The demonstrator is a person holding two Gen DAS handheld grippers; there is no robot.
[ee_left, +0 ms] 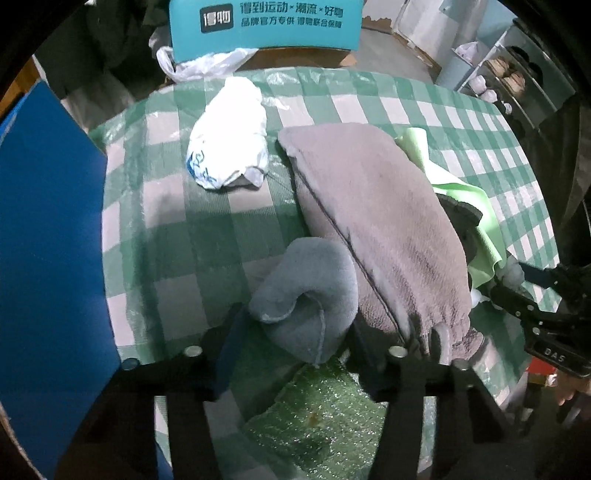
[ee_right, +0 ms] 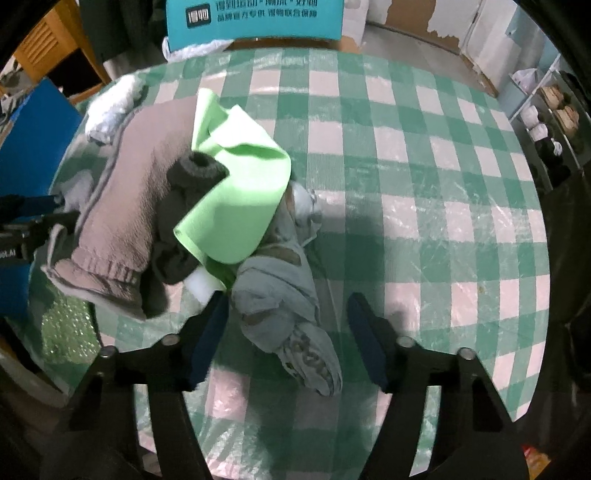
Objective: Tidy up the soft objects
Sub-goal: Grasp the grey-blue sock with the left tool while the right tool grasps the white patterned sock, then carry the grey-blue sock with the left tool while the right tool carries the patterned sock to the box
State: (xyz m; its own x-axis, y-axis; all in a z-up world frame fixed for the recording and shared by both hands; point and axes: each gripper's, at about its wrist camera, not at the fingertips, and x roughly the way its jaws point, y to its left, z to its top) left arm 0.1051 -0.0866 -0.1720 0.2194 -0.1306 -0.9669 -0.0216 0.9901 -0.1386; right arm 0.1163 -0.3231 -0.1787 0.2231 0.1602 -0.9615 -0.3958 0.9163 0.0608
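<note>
Between my left fingers (ee_left: 291,354) sits a rolled blue-grey cloth (ee_left: 306,299), pressed on both sides. My right fingers (ee_right: 288,332) straddle a pale blue garment (ee_right: 284,306), parted, pads clear of it. Mid-frame lie a grey towel (ee_left: 373,221) and green cloth (ee_right: 236,184); bare checked worktop (ee_right: 424,184) opens rightward to its curved edge. Upper frame: a teal box (ee_left: 266,26) with white Chinese lettering.

Low in the frame, the left gripper (ee_left: 295,347) has its jaws on either side of a rolled blue-grey cloth (ee_left: 306,295). A grey towel (ee_left: 373,221) lies at centre right over a light green cloth (ee_left: 465,195). A white plastic bag (ee_left: 232,136) sits upper centre on the green-checked bench (ee_left: 177,229).
</note>
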